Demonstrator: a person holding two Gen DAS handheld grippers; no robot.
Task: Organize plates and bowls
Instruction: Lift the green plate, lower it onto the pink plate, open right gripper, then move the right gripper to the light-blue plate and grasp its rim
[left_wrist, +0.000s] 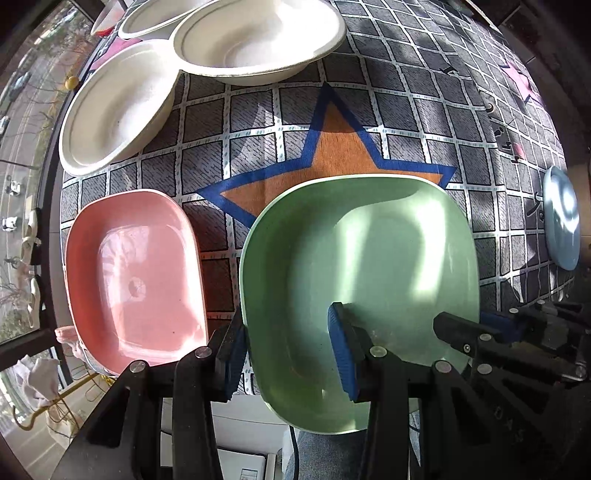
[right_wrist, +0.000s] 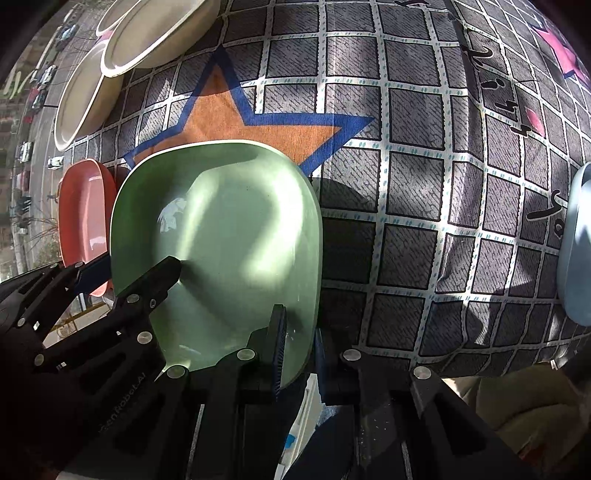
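As seen from the left wrist camera, the left gripper straddles the near left rim of the green plate, one blue-padded finger outside the rim and the other inside the basin; the jaws are apart, and contact with the rim cannot be confirmed. The green plate sits on the checked cloth, over the lower part of the orange star, with its near edge overhanging the table. The pink plate lies just beside it to the left, apart from it. Three white bowls overlap at the far left corner. A blue plate lies at the right edge. The right gripper enters from the right at the green plate's near right rim. From the right wrist camera, the right gripper has one finger inside the green plate and one outside its right rim, the rim between narrowly spaced pads. The left gripper reaches in from the left, one finger resting inside the basin. The pink plate shows behind it, the blue plate at far right.
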